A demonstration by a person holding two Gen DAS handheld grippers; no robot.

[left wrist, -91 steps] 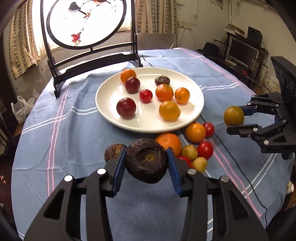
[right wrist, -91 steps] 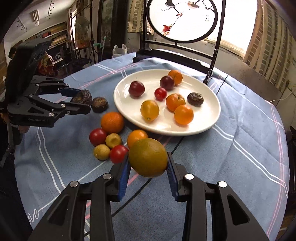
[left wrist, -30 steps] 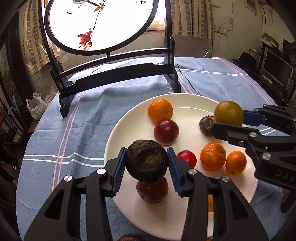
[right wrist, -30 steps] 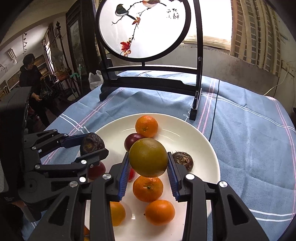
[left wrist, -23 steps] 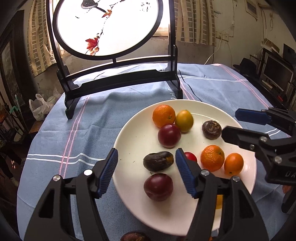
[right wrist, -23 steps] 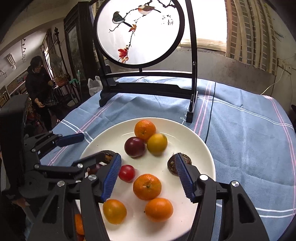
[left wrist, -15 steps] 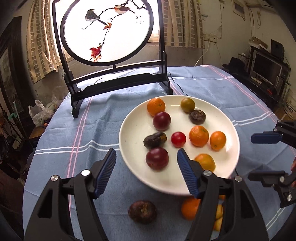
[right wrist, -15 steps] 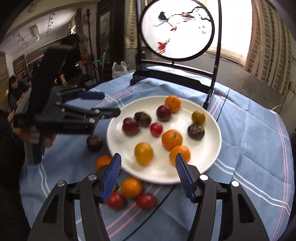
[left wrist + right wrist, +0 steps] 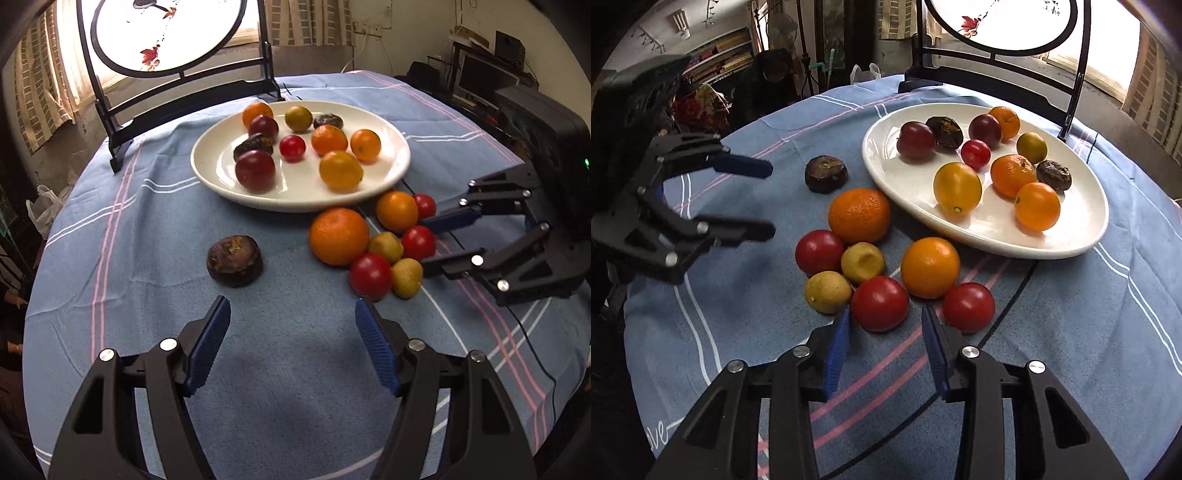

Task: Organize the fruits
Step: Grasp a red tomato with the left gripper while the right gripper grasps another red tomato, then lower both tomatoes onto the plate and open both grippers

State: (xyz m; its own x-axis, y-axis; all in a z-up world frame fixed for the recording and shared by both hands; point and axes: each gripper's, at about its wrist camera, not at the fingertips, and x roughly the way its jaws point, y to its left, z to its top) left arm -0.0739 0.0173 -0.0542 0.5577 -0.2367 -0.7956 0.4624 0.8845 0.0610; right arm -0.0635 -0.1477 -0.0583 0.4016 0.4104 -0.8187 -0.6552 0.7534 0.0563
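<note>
**Blue-padded claws empty over the loose fruit; plate part filled**

Blue ribbed pads frame the nearest ground in both wrist views. The right claw (image 9: 884, 332) carries nothing. Its jaws have just been closing and now stand narrow, either side of the near edge of a red tomato (image 9: 880, 303); the pads do not appear to press on it yet. In my judgement this is the fruit chosen next, since it lies closest to the approach and can be lifted without disturbing its neighbours.

The left claw (image 9: 291, 330) is also empty, its jaws set wide. It is angled down at the blue striped cloth (image 9: 295, 387), short of a dark shrivelled fruit (image 9: 235, 260) that sits alone on the tabletop, apart from the rest. The wide setting suits that broad, flat fruit, probably its target.

Beyond the right claw the loose cluster lies tightly packed: two yellow-green fruits (image 9: 827, 291), further tomatoes (image 9: 968, 307) and two oranges (image 9: 930, 267). The larger orange (image 9: 859, 215) is just beside the rim of the plate.

Farther on, the white plate (image 9: 1071, 236) holds ten fruits spread with gaps between them, so room remains. Organizing looks somewhat past halfway.

Risk: round fruit on a soft cloth may roll if a pad nudges the cluster.

Behind the plate stands a round painted screen on a black stand (image 9: 177, 96).
</note>
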